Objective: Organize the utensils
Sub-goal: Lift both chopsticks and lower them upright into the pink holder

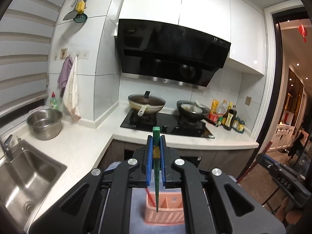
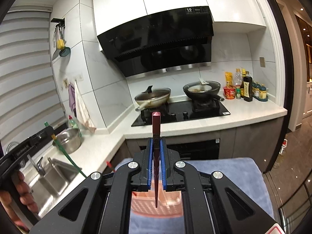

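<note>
My left gripper [image 1: 156, 142] is shut on a green chopstick [image 1: 156, 167] held upright, its thin tip down over the left compartment of a pink slotted utensil basket [image 1: 165, 217]. A red chopstick [image 1: 149, 194] leans in that basket. My right gripper [image 2: 156, 144] is shut on a dark red chopstick [image 2: 156, 156], tip pointing down over the same pink basket [image 2: 158, 206]. The left gripper [image 2: 37, 138] with its green chopstick [image 2: 66, 154] shows at the left of the right wrist view. The basket stands on a blue-grey towel [image 2: 224, 173].
A white L-shaped counter [image 1: 81, 146] carries a steel sink [image 1: 23, 177], a steel bowl [image 1: 44, 122] and a black hob [image 1: 167, 124] with two woks. Sauce bottles [image 1: 226, 115] stand at the right. A range hood [image 1: 171, 54] hangs above. A doorway opens at the right.
</note>
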`<state>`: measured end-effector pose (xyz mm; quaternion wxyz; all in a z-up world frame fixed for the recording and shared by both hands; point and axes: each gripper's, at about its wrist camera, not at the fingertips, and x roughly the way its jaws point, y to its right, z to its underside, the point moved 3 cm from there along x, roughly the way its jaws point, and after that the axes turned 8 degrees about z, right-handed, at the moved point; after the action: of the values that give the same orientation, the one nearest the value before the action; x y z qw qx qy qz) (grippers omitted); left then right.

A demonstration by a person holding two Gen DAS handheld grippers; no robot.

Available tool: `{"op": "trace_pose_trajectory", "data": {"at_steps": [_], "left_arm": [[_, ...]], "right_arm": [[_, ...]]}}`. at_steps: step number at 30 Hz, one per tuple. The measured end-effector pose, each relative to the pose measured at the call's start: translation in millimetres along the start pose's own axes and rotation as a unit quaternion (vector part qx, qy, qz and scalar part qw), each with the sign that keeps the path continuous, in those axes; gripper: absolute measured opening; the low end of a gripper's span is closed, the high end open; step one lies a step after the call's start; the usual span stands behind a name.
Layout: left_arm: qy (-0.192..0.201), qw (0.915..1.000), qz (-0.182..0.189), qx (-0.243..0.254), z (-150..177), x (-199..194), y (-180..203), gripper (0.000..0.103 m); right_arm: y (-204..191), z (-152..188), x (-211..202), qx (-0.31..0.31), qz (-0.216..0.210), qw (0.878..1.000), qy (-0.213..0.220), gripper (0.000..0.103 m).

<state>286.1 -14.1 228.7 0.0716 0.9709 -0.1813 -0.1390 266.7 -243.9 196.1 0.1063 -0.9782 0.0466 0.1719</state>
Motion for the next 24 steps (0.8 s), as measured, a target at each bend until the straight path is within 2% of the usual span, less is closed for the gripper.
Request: {"op": "trace_pose_trajectory", "data": {"at_steps": [5,13,18,24], "left_arm": [[-0.009,1.0000,0.002,0.001,0,31,2,0.007],[-0.063,0.9980,-0.001,-0.008,44,78,-10,0.007],[-0.085,0.9962,-0.003,-0.020,63,91,-19,0.007],[-0.097,0.9946,-0.018,-0.033,75,96,-27,0.010]], "right_arm": [[-14,-3,36,-0.006,0.000,1.000,-0.015,0.007],[-10,39,89,-0.006,-0.005,0.997,-0.074,0.007],[1,61,110,0.010,-0.002,0.994,-0.109,0.007],[4,70,118,-0.001,0.016,0.993,-0.116,0.011]]}}
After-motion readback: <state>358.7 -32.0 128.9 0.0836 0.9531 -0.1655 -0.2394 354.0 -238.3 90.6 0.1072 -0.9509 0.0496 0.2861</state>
